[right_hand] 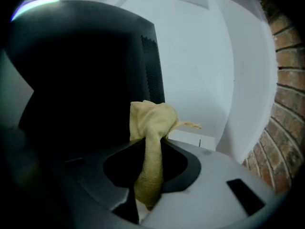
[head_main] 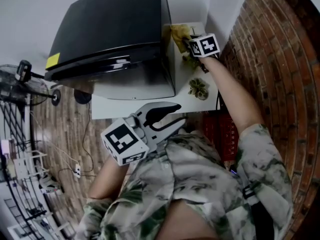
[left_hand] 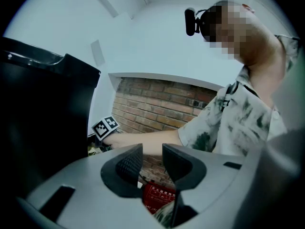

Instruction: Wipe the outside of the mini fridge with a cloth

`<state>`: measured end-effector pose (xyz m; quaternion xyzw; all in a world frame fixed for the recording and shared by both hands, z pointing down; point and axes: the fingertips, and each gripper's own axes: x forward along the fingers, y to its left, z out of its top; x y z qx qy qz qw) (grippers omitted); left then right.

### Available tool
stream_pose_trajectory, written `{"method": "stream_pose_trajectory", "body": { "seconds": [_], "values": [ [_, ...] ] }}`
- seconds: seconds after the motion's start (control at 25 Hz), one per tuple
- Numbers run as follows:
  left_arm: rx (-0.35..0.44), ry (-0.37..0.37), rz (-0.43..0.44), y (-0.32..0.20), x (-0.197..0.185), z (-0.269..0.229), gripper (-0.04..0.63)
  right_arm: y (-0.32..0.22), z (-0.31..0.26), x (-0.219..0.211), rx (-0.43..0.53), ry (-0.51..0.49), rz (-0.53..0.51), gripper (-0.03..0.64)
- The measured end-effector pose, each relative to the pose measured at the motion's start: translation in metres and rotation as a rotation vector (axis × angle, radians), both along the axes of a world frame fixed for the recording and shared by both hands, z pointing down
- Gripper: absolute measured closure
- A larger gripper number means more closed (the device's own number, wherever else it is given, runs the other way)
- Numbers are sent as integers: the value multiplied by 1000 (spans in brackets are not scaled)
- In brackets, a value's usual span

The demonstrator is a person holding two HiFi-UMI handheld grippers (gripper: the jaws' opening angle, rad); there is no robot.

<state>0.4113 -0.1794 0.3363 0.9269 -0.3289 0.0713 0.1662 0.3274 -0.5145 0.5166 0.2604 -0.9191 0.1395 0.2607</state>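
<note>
Two tools: right tool point(right_hand: 151, 146) pinched on yellow cloth point(right_hand: 153, 120) beside black mini fridge point(head_main: 115, 29), left tool point(left_hand: 152, 152) empty, narrowly spread.

Left tongs point(head_main: 178, 115): held low, close in front of the chest, pointing away from the body; jaws a little apart, nothing between them.
Left arm point(head_main: 106, 176): bent at the elbow, bare forearm tucked against the torso.
Right tongs point(right_hand: 151, 144): jaws closed on a yellow cloth point(right_hand: 152, 120), which bunches past the tips and trails back between them.
Right arm point(head_main: 231, 91): stretched far forward, nearly straight, forearm bare below a short patterned sleeve.
Marker cubes: left cube point(head_main: 125, 141) near the chest, right cube point(head_main: 205, 45) far ahead.
</note>
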Motion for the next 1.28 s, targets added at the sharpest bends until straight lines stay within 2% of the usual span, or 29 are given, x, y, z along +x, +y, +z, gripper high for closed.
{"method": "stream_pose_trajectory", "body": {
  "seconds": [0.08, 0.44, 0.68, 0.88, 1.28],
  "values": [
    [0, 4, 0, 0, 0, 0, 459, 0, -32, 4, 42, -63, 7, 523],
    [-4, 22, 19, 3, 8, 3, 459, 33, -147, 26, 116, -256, 6, 523],
    [5, 27, 21, 8, 15, 4, 459, 64, -186, 22, 142, -346, -20, 523],
    [5, 16, 1, 11, 14, 3, 459, 74, -172, 11, 124, -339, -31, 523],
    [-12, -5, -37, 17, 6, 9, 459, 87, -88, -2, 69, -219, -59, 523]
  ]
}}
